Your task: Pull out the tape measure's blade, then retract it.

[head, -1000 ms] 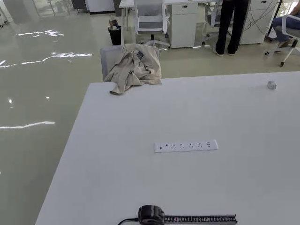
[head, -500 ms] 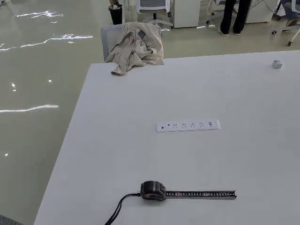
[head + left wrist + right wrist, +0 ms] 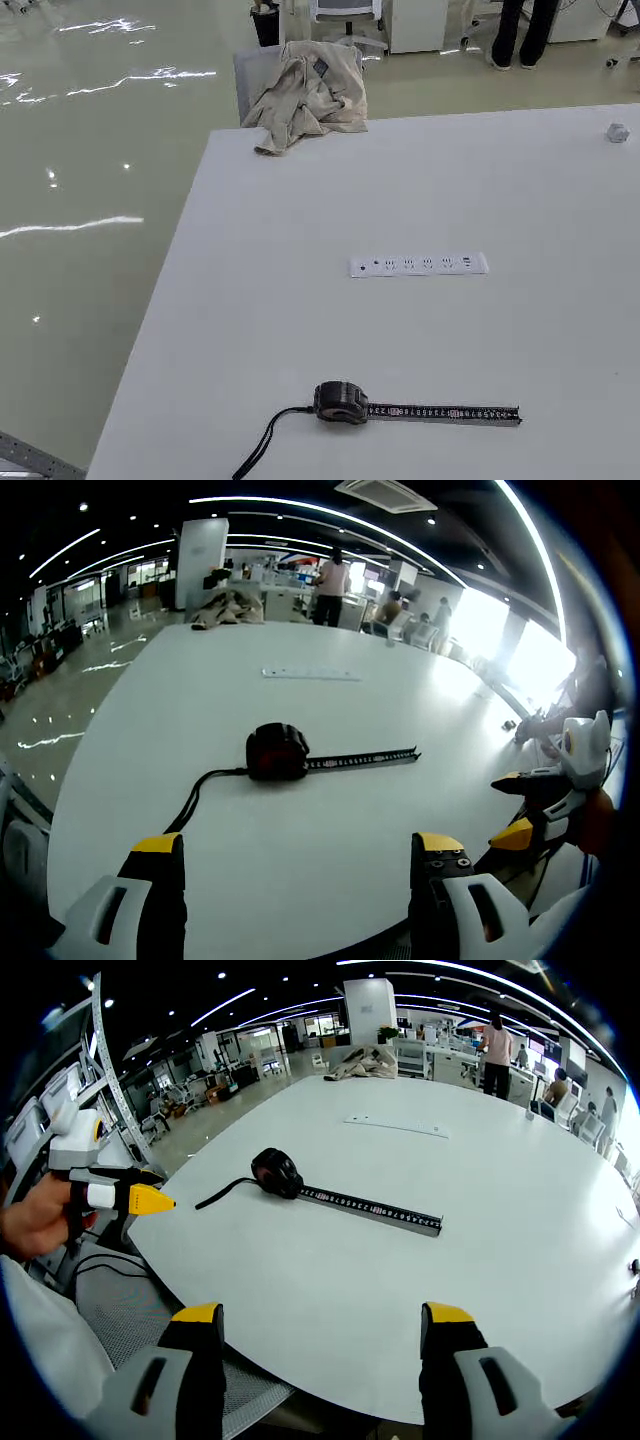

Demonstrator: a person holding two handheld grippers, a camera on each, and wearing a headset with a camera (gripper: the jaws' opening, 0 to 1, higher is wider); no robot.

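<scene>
Only the head camera has shifted: the tape measure [image 3: 340, 402] stays at the table [image 3: 300, 250] near edge, blade [image 3: 445, 412] already out, while left gripper [image 3: 297, 845] and right gripper [image 3: 322, 1312] hang wide open short of it, placed to reach in for retraction.

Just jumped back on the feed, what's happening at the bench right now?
A person holds a gripper in each hand at the near edge of the white table. The left gripper and the right gripper are both open and hold nothing. The tape measure lies untouched ahead of them, its blade drawn out flat on the table and its wrist strap trailing the other way. A power strip sits farther back. The blade is not yet retracted.
</scene>
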